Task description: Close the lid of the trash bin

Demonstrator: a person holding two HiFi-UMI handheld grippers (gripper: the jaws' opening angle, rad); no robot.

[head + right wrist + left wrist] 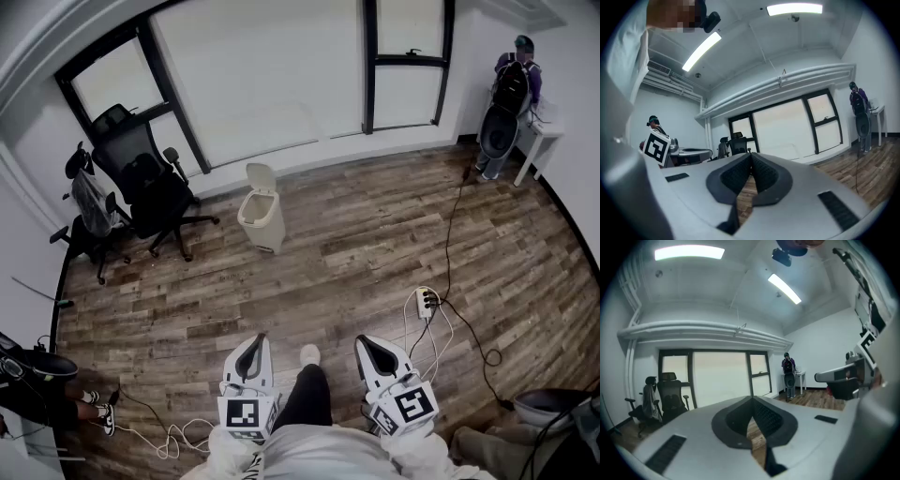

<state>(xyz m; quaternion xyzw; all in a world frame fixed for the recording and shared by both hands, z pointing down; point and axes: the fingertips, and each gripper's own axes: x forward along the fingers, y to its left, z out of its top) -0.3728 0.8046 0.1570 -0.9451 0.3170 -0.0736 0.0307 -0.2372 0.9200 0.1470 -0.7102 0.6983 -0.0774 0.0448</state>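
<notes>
A cream trash bin (263, 217) stands on the wood floor near the window wall, its lid (262, 176) tipped up and open. Both grippers hang close to my body, far from the bin. My left gripper (253, 343) is shut with nothing in it, its jaw tips meeting at the front (752, 399). My right gripper (372, 344) is also shut and empty, jaws touching at the tips (751, 154). The bin does not show in either gripper view.
Two black office chairs (141, 184) stand left of the bin. A power strip (427, 300) with black and white cables lies on the floor at right. A person (511, 89) stands by a white table (544, 131) in the far right corner. Feet and cables sit at lower left.
</notes>
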